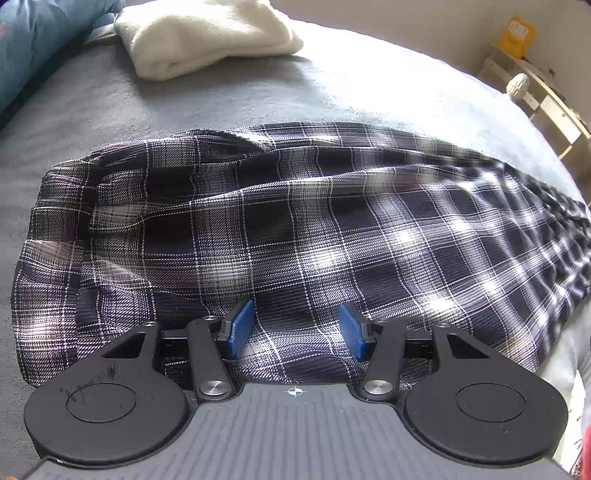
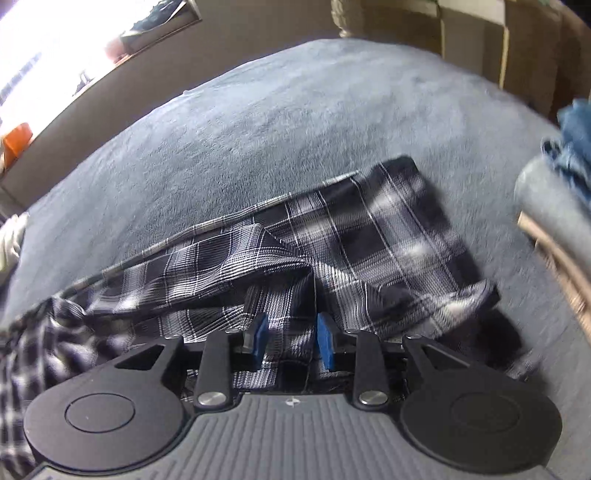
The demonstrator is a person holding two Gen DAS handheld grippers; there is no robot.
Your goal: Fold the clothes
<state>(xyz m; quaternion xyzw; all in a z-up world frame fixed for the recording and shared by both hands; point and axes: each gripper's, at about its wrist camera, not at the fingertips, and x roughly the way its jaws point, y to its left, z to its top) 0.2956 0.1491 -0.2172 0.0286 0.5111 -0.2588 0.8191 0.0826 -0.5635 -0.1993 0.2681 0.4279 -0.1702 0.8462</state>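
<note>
Dark navy-and-white plaid garment (image 1: 295,221) stretches lengthwise along grey bed (image 1: 221,99) near edge. Left gripper (image 1: 296,330) spread wide, over waist end; right gripper (image 2: 291,341) half-spread astride leg-end fold, gripping nothing.

The plaid garment (image 1: 303,236) lies spread across the bed (image 1: 92,122), running from the left toward the right edge; behind it, toward the far left, a folded towel (image 1: 207,35) rests on the bed; left of the towel sits a bedding pile (image 1: 33,48); beyond the bed's right edge stands a shelf unit (image 1: 543,88). In the right wrist view, the garment (image 2: 388,229) lies on the bed (image 2: 258,122), one layer folded over another; a clothes heap (image 2: 572,147) sits to the right.
</note>
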